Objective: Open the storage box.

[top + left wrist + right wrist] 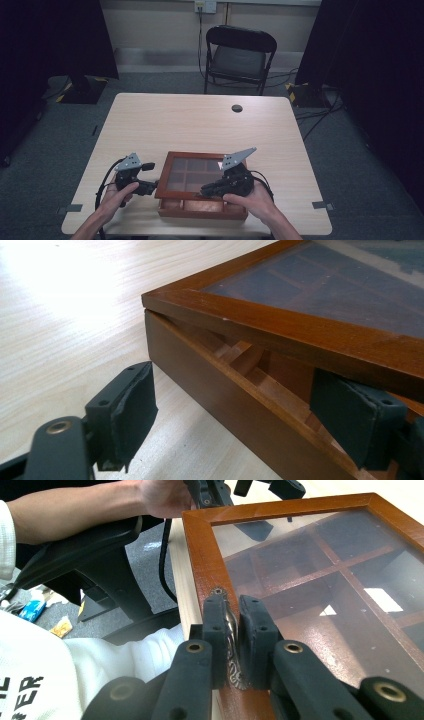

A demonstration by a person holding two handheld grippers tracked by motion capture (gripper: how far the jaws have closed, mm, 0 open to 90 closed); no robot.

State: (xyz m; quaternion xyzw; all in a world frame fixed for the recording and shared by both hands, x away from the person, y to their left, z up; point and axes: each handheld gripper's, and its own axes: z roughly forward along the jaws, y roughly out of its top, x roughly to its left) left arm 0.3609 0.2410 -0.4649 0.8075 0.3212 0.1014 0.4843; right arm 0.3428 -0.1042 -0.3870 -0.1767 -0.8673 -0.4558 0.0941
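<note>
A brown wooden box (200, 207) with a glass lid (192, 172) sits near the table's front edge, its compartments showing through the glass. My right gripper (232, 625) is shut on the small metal clasp (234, 672) on the lid's front frame (200, 555). The lid (310, 290) is raised a little above the base (210, 390), leaving a gap. My left gripper (240, 425) is open at the box's left side. One pad (130, 415) is outside the wall and the other pad (355, 425) is under the lid's edge. In the high view, the left gripper (149, 187) and right gripper (207, 190) flank the box's front left.
The light wooden table (200, 120) has a dark cable hole (237, 108) at its far side. A black folding chair (239, 55) stands behind the table. Dark curtains and a stand base (82, 90) lie at the back left. Cables trail on the floor at the right.
</note>
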